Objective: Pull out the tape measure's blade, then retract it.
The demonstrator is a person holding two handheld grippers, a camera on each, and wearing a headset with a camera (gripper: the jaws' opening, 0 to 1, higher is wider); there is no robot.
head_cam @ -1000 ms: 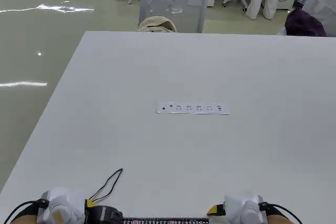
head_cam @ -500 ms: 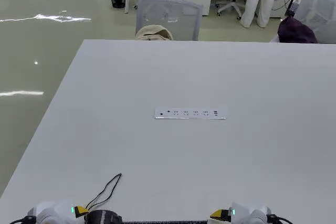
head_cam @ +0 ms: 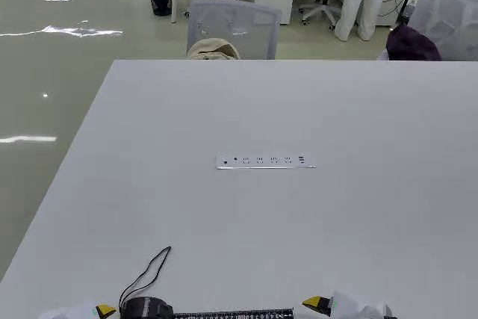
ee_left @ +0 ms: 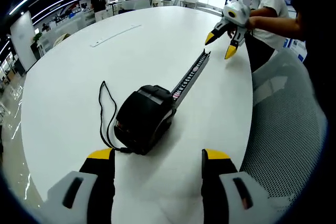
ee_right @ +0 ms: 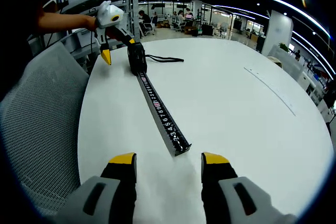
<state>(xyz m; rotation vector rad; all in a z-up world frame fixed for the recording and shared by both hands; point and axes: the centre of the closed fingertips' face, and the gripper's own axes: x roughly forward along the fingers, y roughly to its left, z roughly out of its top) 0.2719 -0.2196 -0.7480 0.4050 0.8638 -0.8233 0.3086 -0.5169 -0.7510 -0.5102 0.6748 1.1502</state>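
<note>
A black tape measure case [ee_left: 143,118] lies on the white table [head_cam: 284,110] with its blade [ee_left: 190,73] drawn out flat toward the right. My left gripper [ee_left: 158,161] stands open just behind the case, touching nothing. My right gripper [ee_right: 163,161] is open too, its yellow tips a short way back from the blade's end hook [ee_right: 181,148]. In the head view the case [head_cam: 146,308] and blade [head_cam: 235,314] lie at the bottom edge, between the left gripper [head_cam: 104,310] and the right gripper [head_cam: 317,305]. A black wrist cord [head_cam: 146,278] loops off the case.
A white power strip [head_cam: 266,161] lies mid-table. A grey mesh chair [head_cam: 231,29] stands at the far edge, with a person and more chairs beyond. Another mesh chair back [ee_right: 37,129] is close beside the near table edge.
The head camera has tilted up, so both grippers sit lower in the picture. The tape case and drawn-out blade lie where they were. Both grippers look slightly further back from the tape.
</note>
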